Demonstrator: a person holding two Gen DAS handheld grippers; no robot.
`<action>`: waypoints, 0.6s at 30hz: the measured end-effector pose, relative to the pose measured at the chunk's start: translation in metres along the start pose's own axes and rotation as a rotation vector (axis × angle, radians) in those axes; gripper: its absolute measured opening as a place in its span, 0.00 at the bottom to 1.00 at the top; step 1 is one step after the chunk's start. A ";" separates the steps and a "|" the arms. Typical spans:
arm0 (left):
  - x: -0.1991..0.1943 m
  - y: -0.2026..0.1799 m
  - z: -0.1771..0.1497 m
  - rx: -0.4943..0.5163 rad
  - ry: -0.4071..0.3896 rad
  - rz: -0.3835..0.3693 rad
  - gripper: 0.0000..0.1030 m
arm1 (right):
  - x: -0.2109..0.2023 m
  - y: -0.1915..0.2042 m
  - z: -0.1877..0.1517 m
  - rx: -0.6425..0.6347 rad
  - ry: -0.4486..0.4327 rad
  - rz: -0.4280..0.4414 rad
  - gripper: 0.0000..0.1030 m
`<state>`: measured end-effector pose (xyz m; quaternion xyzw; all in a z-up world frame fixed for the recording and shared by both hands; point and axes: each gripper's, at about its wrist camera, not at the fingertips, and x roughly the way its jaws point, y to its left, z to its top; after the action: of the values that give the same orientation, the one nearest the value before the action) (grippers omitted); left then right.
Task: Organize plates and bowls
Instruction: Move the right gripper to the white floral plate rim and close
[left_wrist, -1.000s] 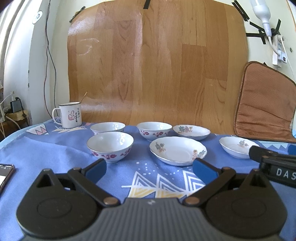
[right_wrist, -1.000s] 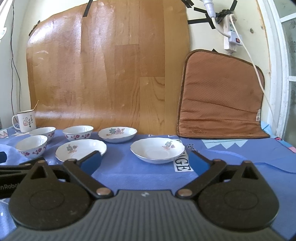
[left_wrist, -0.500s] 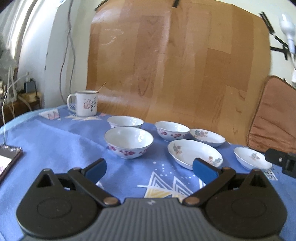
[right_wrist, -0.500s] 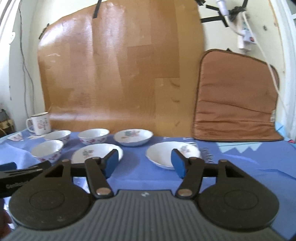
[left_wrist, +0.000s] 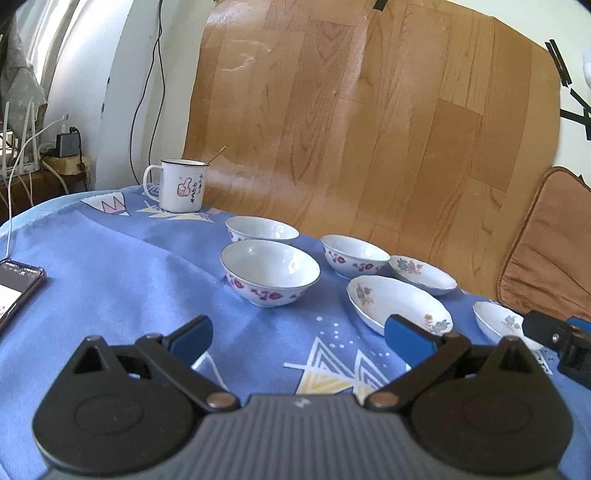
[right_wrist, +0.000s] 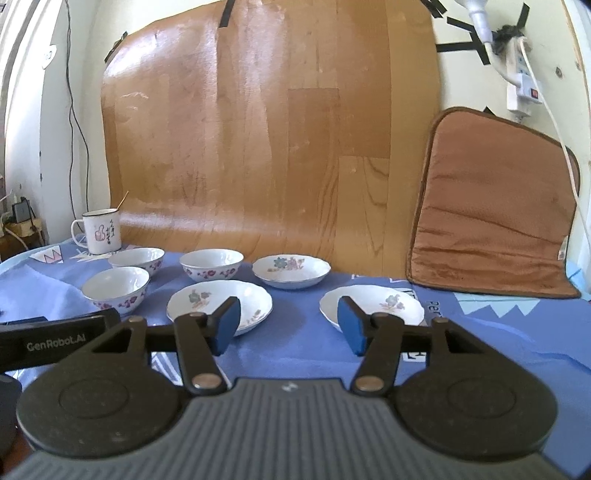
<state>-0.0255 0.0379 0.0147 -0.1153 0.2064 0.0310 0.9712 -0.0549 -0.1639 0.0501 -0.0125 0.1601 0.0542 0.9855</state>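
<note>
Three white bowls with red flowers stand on the blue cloth: a near one (left_wrist: 269, 273) (right_wrist: 116, 286), a far left one (left_wrist: 260, 229) (right_wrist: 137, 259) and a middle one (left_wrist: 352, 254) (right_wrist: 211, 264). Three shallow flowered plates lie to their right: a near one (left_wrist: 397, 304) (right_wrist: 218, 301), a far one (left_wrist: 423, 275) (right_wrist: 291, 269) and a right one (left_wrist: 500, 323) (right_wrist: 373, 304). My left gripper (left_wrist: 297, 338) is wide open and empty, short of the near bowl. My right gripper (right_wrist: 288, 325) is partly open and empty, between the near and right plates.
A white enamel mug (left_wrist: 179, 186) with a spoon stands at the back left. A phone (left_wrist: 14, 288) lies at the left edge. A wooden board (right_wrist: 266, 140) and a brown cushion (right_wrist: 491, 206) lean against the wall behind the table.
My left gripper has swung left and tilted, so the bowls sit more to the right. My right gripper narrowed its jaws, then reopened partly, and moved closer to the plates.
</note>
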 end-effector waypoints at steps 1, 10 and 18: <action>0.000 0.000 0.000 -0.001 0.000 -0.001 1.00 | 0.000 0.001 0.001 -0.007 0.001 -0.004 0.62; 0.001 0.001 0.000 -0.004 0.005 -0.011 1.00 | 0.000 0.000 0.004 -0.014 0.001 -0.030 0.83; 0.001 0.001 0.000 -0.005 0.008 -0.014 1.00 | -0.005 -0.001 0.011 0.003 -0.014 -0.006 0.86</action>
<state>-0.0248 0.0388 0.0145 -0.1190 0.2093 0.0242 0.9703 -0.0562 -0.1649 0.0624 -0.0110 0.1531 0.0512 0.9868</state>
